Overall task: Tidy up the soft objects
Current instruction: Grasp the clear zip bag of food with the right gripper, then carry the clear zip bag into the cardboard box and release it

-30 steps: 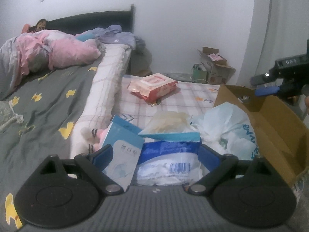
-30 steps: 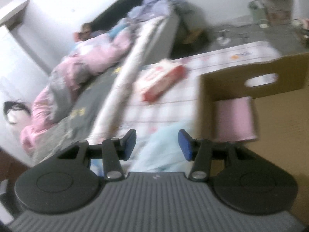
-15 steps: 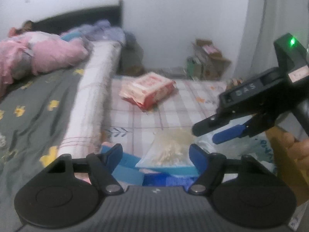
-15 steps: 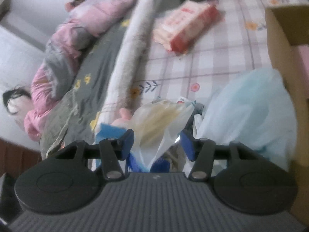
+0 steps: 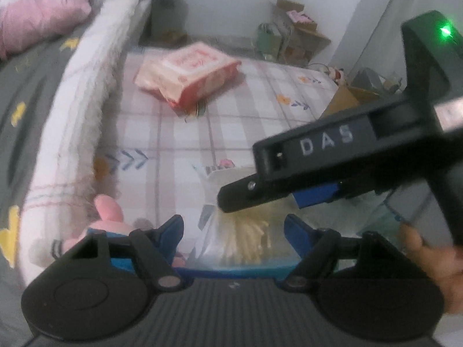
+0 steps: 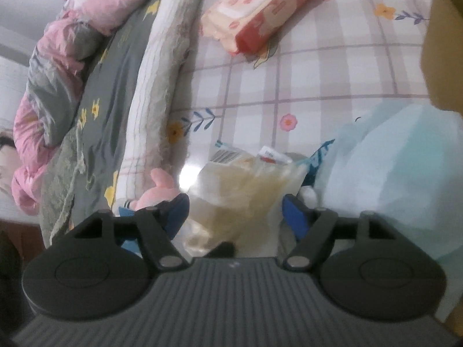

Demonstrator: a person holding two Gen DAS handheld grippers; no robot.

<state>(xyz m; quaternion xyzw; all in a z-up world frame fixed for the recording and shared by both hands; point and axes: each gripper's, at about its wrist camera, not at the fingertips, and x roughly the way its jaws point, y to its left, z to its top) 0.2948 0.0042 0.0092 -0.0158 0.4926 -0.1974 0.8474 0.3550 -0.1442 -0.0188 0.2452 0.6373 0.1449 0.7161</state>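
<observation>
A clear bag (image 6: pixel 243 193) of pale strips lay on the checked bed sheet (image 6: pixel 318 86). It was framed between the released fingers of both the left gripper (image 5: pixel 233 228) and the right gripper (image 6: pixel 235 211), the left having just narrowed, the right widened.

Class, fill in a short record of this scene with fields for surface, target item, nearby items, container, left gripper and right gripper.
surface: checked sheet
target item: clear bag of pale sticks, between both sets of jaws
nearby items: red wipes pack; pink plush toy; pale blue bag
container: cardboard box, at the right edge
left gripper: open, jaws have just been closing
right gripper: open, jaws have just been opening
</observation>
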